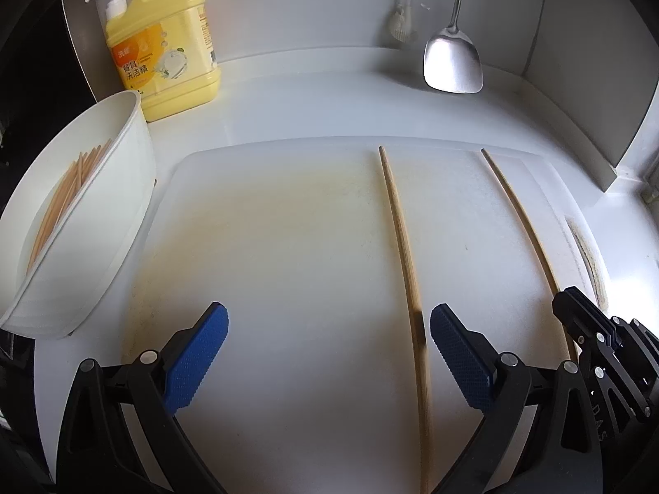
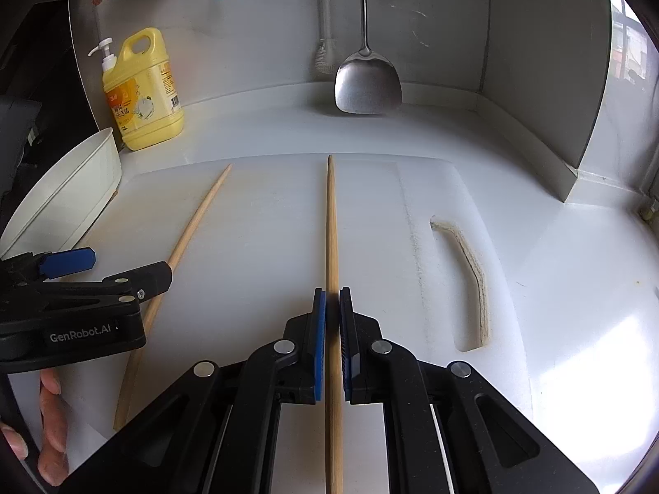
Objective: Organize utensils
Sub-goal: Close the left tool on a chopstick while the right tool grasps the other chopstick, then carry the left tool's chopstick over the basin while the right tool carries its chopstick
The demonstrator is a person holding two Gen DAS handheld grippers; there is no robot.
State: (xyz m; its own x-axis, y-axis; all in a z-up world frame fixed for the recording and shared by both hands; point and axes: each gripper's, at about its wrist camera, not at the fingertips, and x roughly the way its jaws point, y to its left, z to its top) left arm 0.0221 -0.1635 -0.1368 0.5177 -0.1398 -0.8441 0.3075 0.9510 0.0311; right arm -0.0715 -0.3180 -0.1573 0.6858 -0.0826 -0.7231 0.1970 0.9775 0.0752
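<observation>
Two bamboo chopsticks lie lengthwise over a white cutting board. My right gripper is shut on the right chopstick, which runs straight out between its blue pads; this gripper also shows at the lower right of the left wrist view. My left gripper is open above the board. The left chopstick passes between its fingers, close to the right pad, untouched. A white container on the left holds several chopsticks.
A yellow dish-soap bottle stands behind the container. A steel spatula hangs at the back wall beside a brush. The board's handle slot is on the right. A person's hand grips the left tool.
</observation>
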